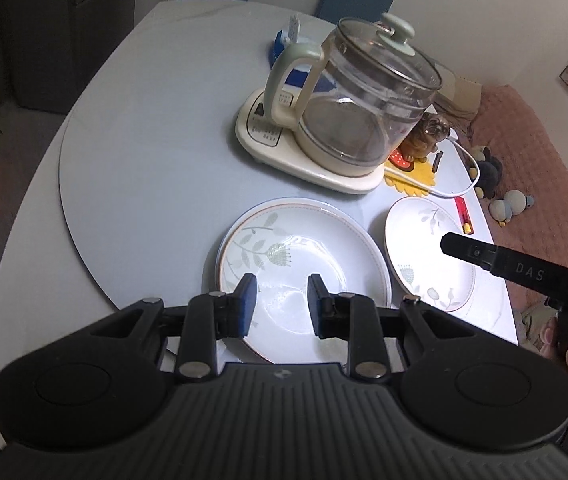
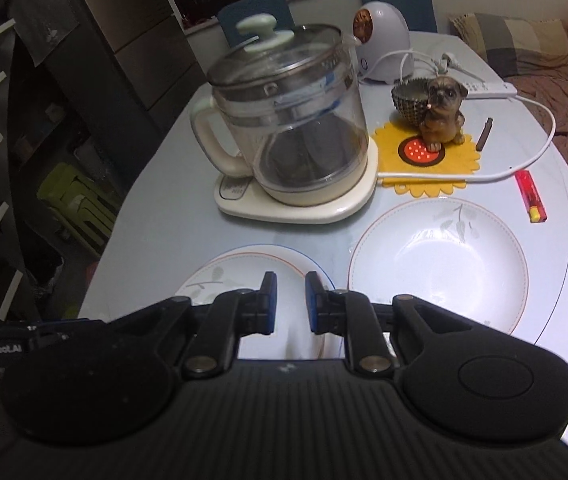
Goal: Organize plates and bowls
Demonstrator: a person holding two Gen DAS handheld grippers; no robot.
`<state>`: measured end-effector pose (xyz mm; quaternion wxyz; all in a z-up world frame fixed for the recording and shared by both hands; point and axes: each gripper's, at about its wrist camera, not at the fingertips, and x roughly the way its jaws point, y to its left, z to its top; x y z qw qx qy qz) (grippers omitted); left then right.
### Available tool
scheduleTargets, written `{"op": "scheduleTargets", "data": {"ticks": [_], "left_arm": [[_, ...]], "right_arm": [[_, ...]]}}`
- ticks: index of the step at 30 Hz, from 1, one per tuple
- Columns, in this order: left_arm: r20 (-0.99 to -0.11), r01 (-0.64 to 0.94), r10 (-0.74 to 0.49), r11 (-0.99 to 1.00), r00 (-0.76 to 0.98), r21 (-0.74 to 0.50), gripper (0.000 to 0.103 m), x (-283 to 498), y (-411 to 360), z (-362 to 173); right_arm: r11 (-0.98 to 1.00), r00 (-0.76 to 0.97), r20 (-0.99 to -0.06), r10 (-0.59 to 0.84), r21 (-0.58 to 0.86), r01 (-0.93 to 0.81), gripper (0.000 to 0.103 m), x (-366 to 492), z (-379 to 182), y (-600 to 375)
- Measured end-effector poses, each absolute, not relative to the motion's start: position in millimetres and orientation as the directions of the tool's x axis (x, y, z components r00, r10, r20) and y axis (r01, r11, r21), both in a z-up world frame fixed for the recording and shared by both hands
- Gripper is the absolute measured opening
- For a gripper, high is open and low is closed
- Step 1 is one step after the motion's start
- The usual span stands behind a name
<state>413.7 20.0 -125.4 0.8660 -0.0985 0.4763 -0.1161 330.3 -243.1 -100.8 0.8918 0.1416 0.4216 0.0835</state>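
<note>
A stack of white floral plates lies on the table in front of me; it also shows in the right wrist view. A single white floral deep plate lies to its right, also seen in the right wrist view. My left gripper is open and empty above the near part of the stack. My right gripper is open with a narrow gap, empty, hovering over the stack's right edge. Its body reaches over the single plate in the left wrist view.
A glass kettle on a cream base stands behind the plates. A dog figurine sits on a yellow sunflower mat. A white cable, a red lighter and a white appliance lie at the right and back.
</note>
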Motion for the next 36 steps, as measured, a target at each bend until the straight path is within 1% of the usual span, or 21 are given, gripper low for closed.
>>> {"op": "scheduleTargets", "data": {"ticks": [5,17,27,36], "left_arm": [[-0.775,0.090,-0.269,0.960,0.572,-0.266,0.031,383.9,18.7,-100.2],[-0.713,0.102,-0.240,0.967,0.658,-0.232,0.031,313.8,0.9,-57.0],[-0.695,0.113,-0.229,0.971,0.682,-0.209,0.031,238.0,-19.0,-41.9],[-0.695,0.104,-0.214,0.975,0.686,-0.198,0.031,176.1,-35.8,-43.3]], "right_arm": [[0.946,0.671,-0.688,0.276,0.319,-0.061,0.018,302.9,-64.9,-245.2],[0.952,0.739,-0.616,0.272,0.282,-0.116,0.018,233.4,-11.5,-256.1],[0.952,0.770,-0.575,0.277,0.273,-0.139,0.018,169.3,5.4,-271.2],[0.957,0.774,-0.572,0.270,0.247,-0.151,0.018,116.4,5.1,-283.3]]}}
